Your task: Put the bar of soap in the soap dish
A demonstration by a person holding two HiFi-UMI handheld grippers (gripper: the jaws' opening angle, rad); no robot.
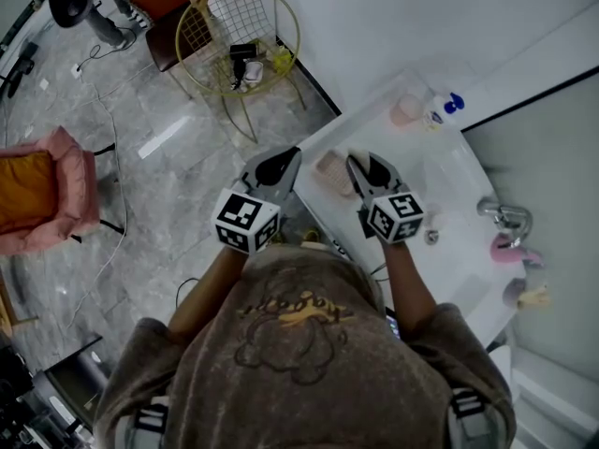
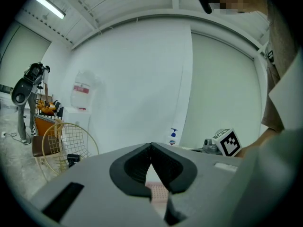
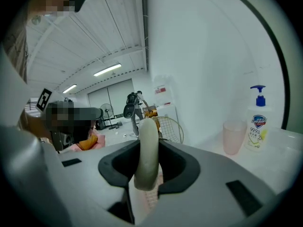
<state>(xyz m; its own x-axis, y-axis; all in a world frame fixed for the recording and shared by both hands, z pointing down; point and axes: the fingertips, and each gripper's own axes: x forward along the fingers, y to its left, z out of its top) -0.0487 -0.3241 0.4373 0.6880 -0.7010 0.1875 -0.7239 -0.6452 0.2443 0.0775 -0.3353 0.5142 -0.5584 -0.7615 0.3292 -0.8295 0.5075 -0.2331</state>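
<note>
Where the right gripper's (image 3: 147,126) dark pads close from both sides, the bar of soap (image 3: 146,148) stands on its narrow edge, pale and rounded, gripped at its lower half with its top rising clear above the jaw tips. Just below and beyond it, through the gap under the jaws, the ribbed pink soap dish (image 3: 149,196) shows, close under the bar but apart from it.

In the head view the soap dish (image 1: 332,171) lies on the white counter (image 1: 440,171) near its front corner, between the two grippers. The right gripper (image 1: 360,168) is just beside its right side. The left gripper (image 1: 285,162) sits at its left, by the counter's edge; its own view shows its jaws (image 2: 151,148) brought together at the tips with nothing in them, the dish (image 2: 158,193) visible beneath.

Nothing lies between the bar and the dish. Farther along the counter, near the wall, stand a pink cup (image 1: 406,110) and a pump bottle (image 1: 438,112), well apart from the dish. The tap (image 1: 505,218) is off to the right. Bare counter lies around the dish on its far and right sides; the counter's edge runs close by its left, with floor below. A wire basket (image 1: 225,12) stands on the floor, well beyond the corner.
</note>
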